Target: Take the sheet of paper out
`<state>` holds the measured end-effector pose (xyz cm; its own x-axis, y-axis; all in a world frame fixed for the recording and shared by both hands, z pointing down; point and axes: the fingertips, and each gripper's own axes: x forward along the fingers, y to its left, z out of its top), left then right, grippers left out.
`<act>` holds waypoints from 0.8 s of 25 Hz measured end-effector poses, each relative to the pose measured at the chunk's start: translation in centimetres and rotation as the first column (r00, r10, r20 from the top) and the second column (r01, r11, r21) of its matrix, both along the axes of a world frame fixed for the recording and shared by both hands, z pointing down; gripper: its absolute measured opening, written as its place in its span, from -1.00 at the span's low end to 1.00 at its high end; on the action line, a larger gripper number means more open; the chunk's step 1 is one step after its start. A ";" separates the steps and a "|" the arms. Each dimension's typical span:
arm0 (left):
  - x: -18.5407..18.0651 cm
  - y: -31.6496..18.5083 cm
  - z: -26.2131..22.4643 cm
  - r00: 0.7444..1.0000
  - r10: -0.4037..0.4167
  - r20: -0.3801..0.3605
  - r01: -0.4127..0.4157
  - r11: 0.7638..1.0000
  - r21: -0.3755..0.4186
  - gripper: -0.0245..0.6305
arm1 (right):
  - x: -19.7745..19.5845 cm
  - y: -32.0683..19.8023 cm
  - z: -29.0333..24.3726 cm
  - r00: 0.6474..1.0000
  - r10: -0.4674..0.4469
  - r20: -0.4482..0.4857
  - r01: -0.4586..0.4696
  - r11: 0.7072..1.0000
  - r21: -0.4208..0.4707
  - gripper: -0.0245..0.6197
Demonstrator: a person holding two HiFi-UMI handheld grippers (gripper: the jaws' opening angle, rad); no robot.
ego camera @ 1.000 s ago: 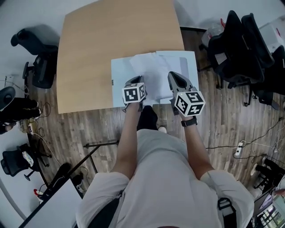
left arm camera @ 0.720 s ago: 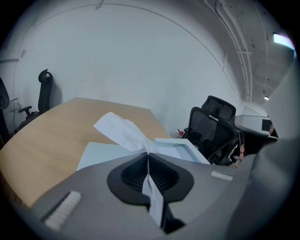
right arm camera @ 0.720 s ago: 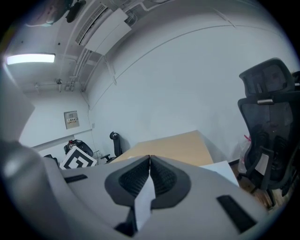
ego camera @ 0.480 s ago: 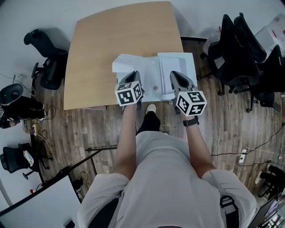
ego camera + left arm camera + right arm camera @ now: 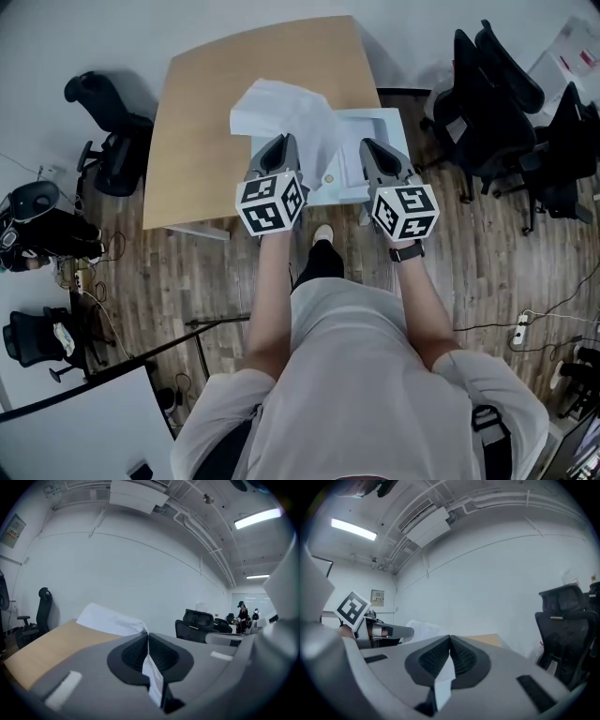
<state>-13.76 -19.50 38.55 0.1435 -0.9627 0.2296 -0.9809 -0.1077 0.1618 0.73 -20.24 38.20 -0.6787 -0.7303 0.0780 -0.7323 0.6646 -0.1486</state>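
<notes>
A white sheet of paper hangs crumpled above the wooden table, lifted up and to the left. My left gripper is shut on its near edge; in the left gripper view the paper runs out from the closed left gripper and a strip of it shows between the pads. A pale blue plastic folder with a snap button lies beside it, partly raised. My right gripper is shut on the folder's near edge, a pale strip of which sits inside the right gripper.
Black office chairs stand to the right of the table, another chair to the left. Cables and a power strip lie on the wood floor. The left gripper's marker cube shows at the left of the right gripper view.
Both grippers have risen. The paper, flat on the folder before, has been pulled up and to the left by the left gripper. The folder's near edge lifted with the right gripper.
</notes>
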 end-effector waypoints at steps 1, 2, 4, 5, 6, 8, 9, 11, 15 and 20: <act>0.3 0.5 -0.7 1.000 0.001 0.015 -0.002 1.000 0.020 -0.89 | 0.1 0.4 -0.6 1.000 0.003 -0.001 -0.003 1.000 0.017 -0.89; 0.7 1.0 -1.3 1.000 0.003 0.031 -0.004 0.999 0.038 -0.88 | 0.3 0.9 -1.2 1.000 0.007 -0.001 -0.007 0.999 0.033 -0.89; 1.5 2.0 -2.1 0.998 0.007 0.061 -0.011 0.998 0.066 -0.89 | 0.6 1.8 -2.2 1.000 0.013 0.002 -0.013 0.998 0.059 -0.89; 1.8 2.5 -2.4 0.997 0.009 0.074 -0.014 0.997 0.078 -0.89 | 0.7 2.2 -2.5 1.000 0.015 0.003 -0.015 0.998 0.069 -0.89; 2.1 2.9 -2.6 0.996 0.010 0.087 -0.018 0.996 0.089 -0.89 | 0.8 2.7 -2.8 1.000 0.016 0.001 -0.017 0.997 0.078 -0.89; 2.7 3.7 -3.0 0.995 0.012 0.103 -0.023 0.994 0.109 -0.89 | 1.0 3.5 -3.2 1.000 0.024 -0.016 -0.022 0.995 0.101 -0.89; 3.0 4.0 -3.1 0.994 0.012 0.106 -0.025 0.993 0.118 -0.89 | 1.2 3.8 -3.3 0.999 0.031 -0.030 -0.027 0.993 0.114 -0.89; 3.5 4.7 -3.2 0.994 0.012 0.109 -0.027 0.991 0.130 -0.89 | 1.6 4.5 -3.4 0.998 0.045 -0.052 -0.037 0.990 0.135 -0.89; 4.0 5.7 -3.5 0.993 0.008 0.119 -0.025 0.989 0.146 -0.89 | 2.4 5.4 -3.9 0.997 0.061 -0.053 -0.053 0.987 0.151 -0.89; 4.4 6.5 -3.8 0.992 0.003 0.127 -0.024 0.986 0.164 -0.89 | 2.6 6.1 -3.9 0.997 0.063 -0.054 -0.054 0.986 0.159 -0.89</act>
<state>-9.37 -12.96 34.74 0.1365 -0.9870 0.0846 -0.9906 -0.1356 0.0160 3.37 -14.10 34.31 -0.6318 -0.7751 -0.0027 -0.7751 0.6318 -0.0011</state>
